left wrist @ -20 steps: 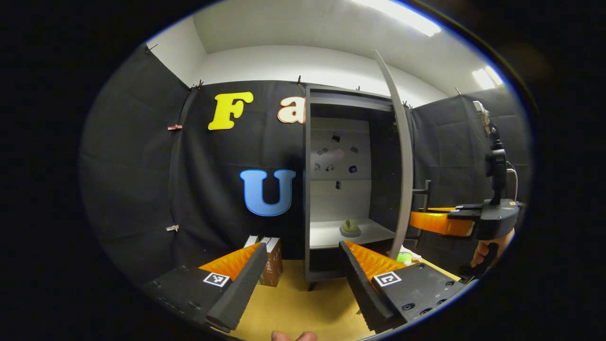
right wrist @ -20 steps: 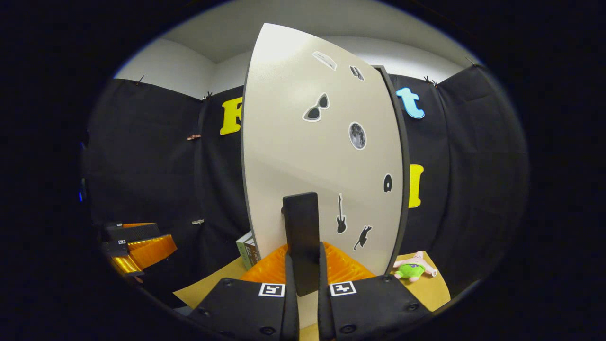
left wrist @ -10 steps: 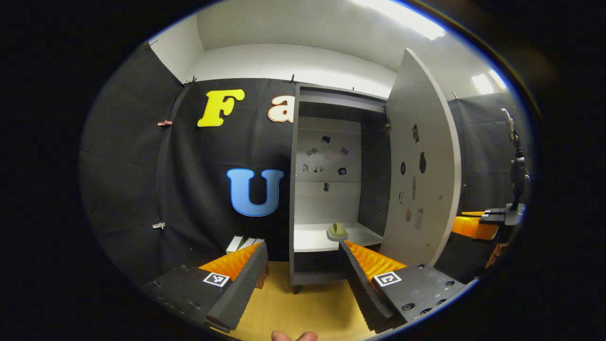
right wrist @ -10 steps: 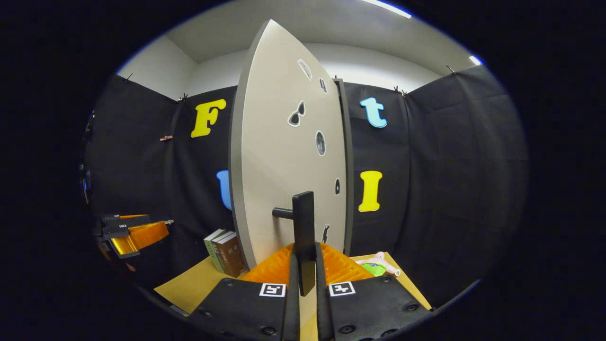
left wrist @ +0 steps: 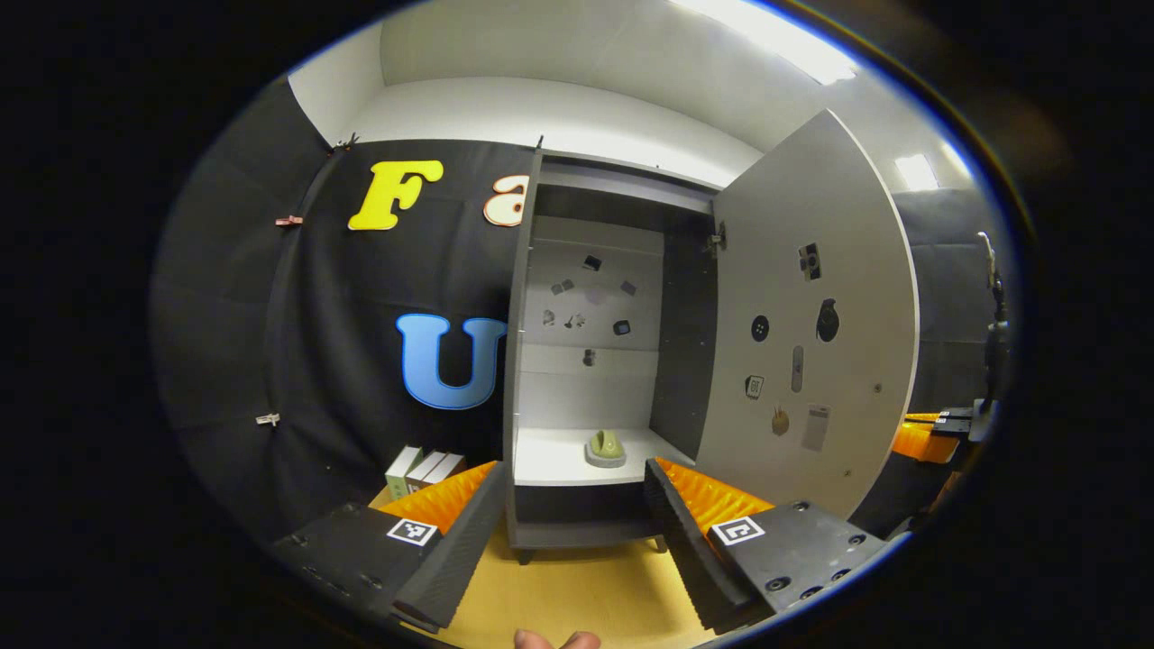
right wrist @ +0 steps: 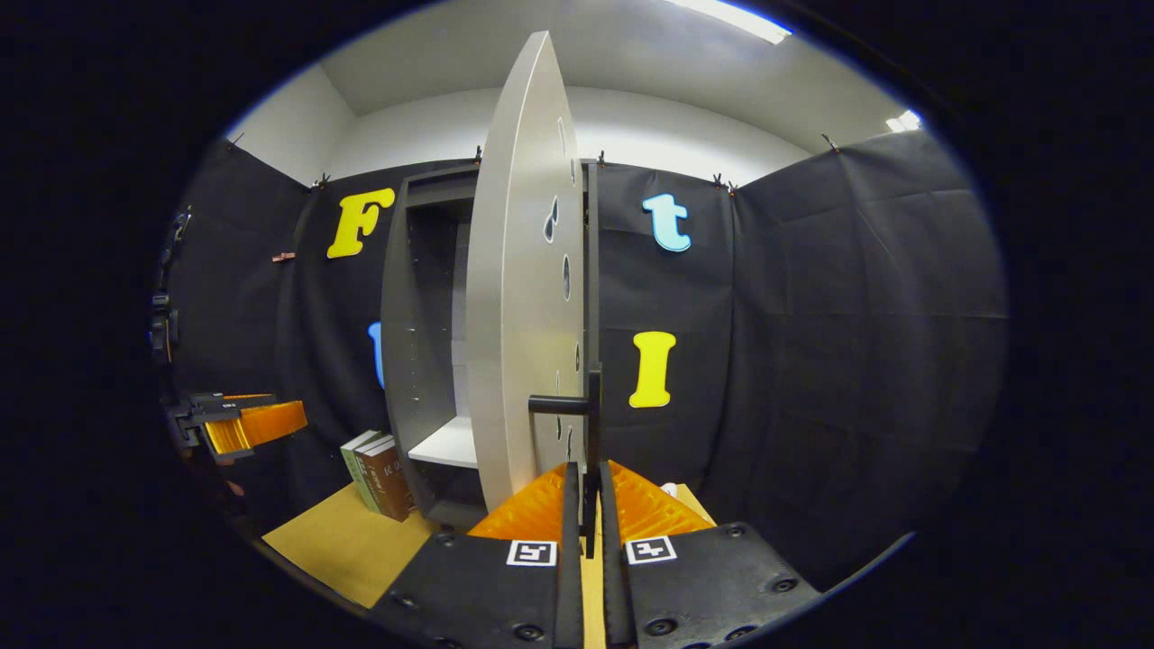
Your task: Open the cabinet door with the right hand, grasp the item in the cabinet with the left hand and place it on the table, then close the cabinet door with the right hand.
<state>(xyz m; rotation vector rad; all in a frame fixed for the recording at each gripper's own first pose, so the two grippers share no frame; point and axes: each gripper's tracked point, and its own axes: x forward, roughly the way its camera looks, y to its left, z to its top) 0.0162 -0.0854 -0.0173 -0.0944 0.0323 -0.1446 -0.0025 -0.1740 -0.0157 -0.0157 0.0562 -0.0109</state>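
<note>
The grey cabinet (left wrist: pixel 523 361) stands at the back of the table with its door (left wrist: pixel 811 324) swung wide to the right. On its white shelf sits a small green item (left wrist: pixel 606 446) on a grey base. My left gripper (left wrist: pixel 570 505) is open in front of the cabinet, short of the shelf. In the right gripper view the door (right wrist: pixel 518 297) appears nearly edge-on, and my right gripper (right wrist: pixel 586 505) is shut on the dark door handle (right wrist: pixel 590 410). The left gripper (right wrist: pixel 243 425) shows far off at the left there, and the right gripper (left wrist: pixel 929 437) shows at the right edge of the left gripper view.
Books (left wrist: pixel 422 469) stand on the yellow tabletop (left wrist: pixel 577 595) left of the cabinet, also seen as books (right wrist: pixel 379 473) in the right gripper view. Stickers dot the door's inner face and the cabinet's back panel. A fingertip (left wrist: pixel 554 640) shows at the bottom edge.
The door has swung from about half open to wide open, pulled by my right gripper on its handle. My left gripper has shifted so the shelf and the green item sit between its fingers' line.
</note>
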